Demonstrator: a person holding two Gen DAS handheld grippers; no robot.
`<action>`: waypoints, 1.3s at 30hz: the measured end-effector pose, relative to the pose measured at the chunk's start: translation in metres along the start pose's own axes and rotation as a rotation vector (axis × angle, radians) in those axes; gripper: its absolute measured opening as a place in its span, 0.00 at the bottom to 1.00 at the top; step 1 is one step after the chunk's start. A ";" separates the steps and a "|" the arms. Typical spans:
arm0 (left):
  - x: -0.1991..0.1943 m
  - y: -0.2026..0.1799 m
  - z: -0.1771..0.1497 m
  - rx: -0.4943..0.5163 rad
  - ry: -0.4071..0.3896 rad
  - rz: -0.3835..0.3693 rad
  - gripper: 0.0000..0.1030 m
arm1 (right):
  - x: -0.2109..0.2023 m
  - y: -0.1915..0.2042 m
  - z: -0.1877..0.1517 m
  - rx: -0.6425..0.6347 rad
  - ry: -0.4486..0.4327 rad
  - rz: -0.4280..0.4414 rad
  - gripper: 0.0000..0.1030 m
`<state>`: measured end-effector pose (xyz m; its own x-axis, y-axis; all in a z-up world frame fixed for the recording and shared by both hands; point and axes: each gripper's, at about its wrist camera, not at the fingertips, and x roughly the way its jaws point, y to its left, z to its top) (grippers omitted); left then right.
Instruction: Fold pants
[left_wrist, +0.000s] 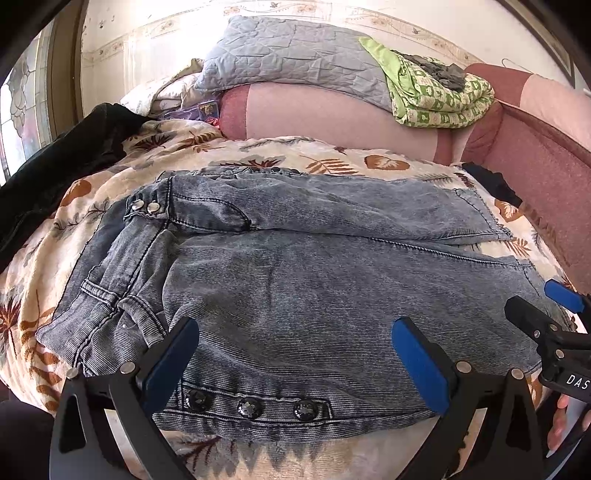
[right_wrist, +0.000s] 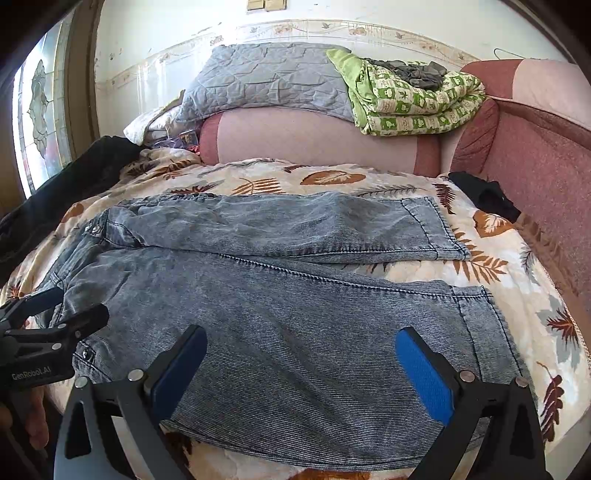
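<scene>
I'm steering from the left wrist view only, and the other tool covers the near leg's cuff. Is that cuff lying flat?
Observer: Yes. In the right wrist view the near cuff lies flat and unfolded on the leaf-print blanket.
Operator: Is the right tool gripping any denim?
Observer: No. The right tool is open, with its pads apart above the near leg of the pants.
Operator: Do the two cuffs touch?
Observer: No. A wedge of blanket shows between the near cuff and the far cuff.
</scene>
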<state>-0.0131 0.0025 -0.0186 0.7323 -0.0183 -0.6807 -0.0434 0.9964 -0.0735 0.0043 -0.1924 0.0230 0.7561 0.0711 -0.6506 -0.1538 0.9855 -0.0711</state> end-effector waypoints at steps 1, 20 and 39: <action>0.000 0.000 0.000 0.000 0.000 -0.001 1.00 | 0.000 0.000 0.000 -0.001 0.000 -0.001 1.00; -0.001 0.002 -0.001 0.000 -0.006 0.016 1.00 | -0.003 -0.001 0.001 0.002 -0.011 -0.007 1.00; -0.017 0.020 0.010 -0.047 0.005 0.002 1.00 | -0.003 -0.039 0.007 0.160 0.084 0.069 1.00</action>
<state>-0.0198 0.0239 -0.0010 0.7291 -0.0165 -0.6842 -0.0773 0.9913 -0.1063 0.0126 -0.2298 0.0328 0.6905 0.1330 -0.7110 -0.0954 0.9911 0.0927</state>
